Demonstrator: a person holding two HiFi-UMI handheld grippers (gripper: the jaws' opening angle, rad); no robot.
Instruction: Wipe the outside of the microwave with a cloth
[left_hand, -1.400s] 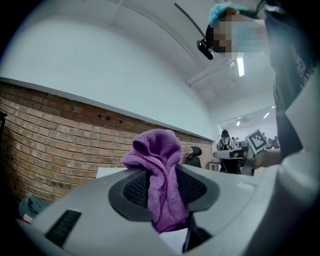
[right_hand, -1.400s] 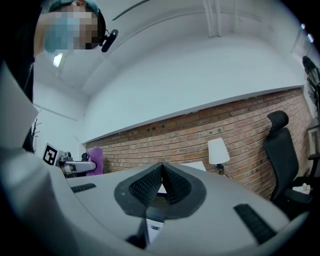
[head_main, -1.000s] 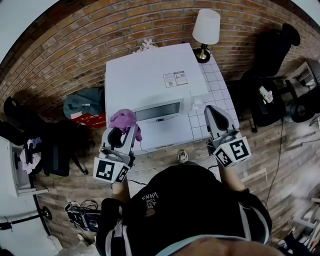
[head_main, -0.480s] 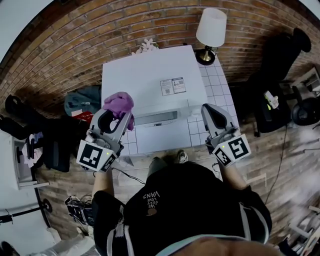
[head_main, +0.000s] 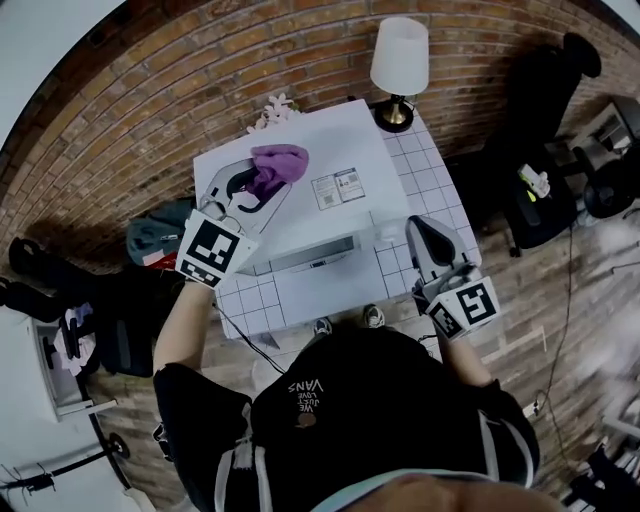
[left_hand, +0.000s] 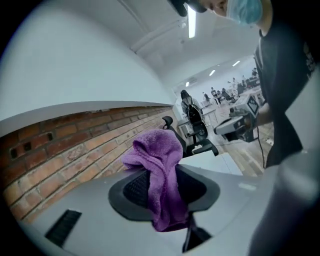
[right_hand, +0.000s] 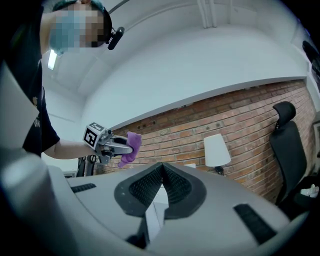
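moved: left gripper (head_main: 256, 186) has swung up from the microwave's front-left corner to over its top, taking the cloth with it; the right gripper (head_main: 424, 230) has barely shifted.
left gripper: jaws clamped on the purple cloth (head_main: 280, 162), which is bunched above the tips and hangs down between the pads in the left gripper view (left_hand: 161, 172).
cloth: over the rear-left part of the microwave's top; from the head view it cannot be told whether it touches the panel or hangs just above it.
microwave: white box (head_main: 335, 140) on the white tiled desk (head_main: 400, 262), back to the brick wall, lamp (head_main: 398, 58) just beside it at the rear right.
right gripper: jaws brought together at the tips with nothing between them (right_hand: 162, 167), held low near the microwave's front-right corner.
step in hand: likely starting on the top panel.
doing it well: tilt the left gripper so the bunched cloth, not the jaw tips, meets the surface; press lightly, sweep in overlapping strokes from rear to front, and steer around the label on top.
watch for: the microwave may slide on the tiles, so the right gripper could steady its side.
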